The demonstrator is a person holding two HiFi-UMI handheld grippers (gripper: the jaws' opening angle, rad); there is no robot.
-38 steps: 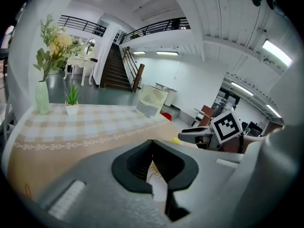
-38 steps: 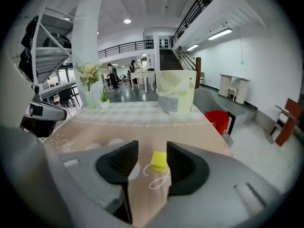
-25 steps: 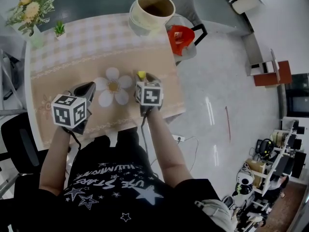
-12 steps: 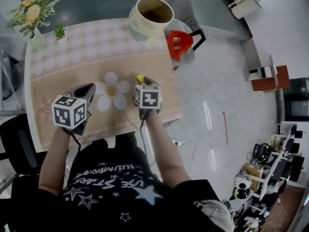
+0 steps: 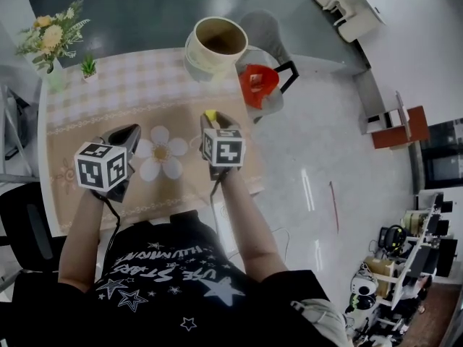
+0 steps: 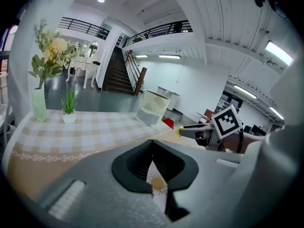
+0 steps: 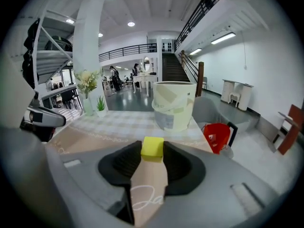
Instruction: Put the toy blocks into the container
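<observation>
Right gripper view shows our right tongs [image 7: 152,152] clamped on a small yellow block [image 7: 152,146], the pads pressing its two opposite flat sides, while the pale container [image 7: 174,104] stands further ahead on the surface [image 7: 109,122]. We judge the block light, stiff and rather smooth, so a square hold across parallel faces suits it best; a hold near a corner might let it twist out. Meanwhile our left tongs [image 6: 152,148] are closed on nothing, with only a flower print [image 6: 156,186] showing through the slit between them.

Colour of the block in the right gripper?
Yellow. The block shows best in the right gripper view.
</observation>
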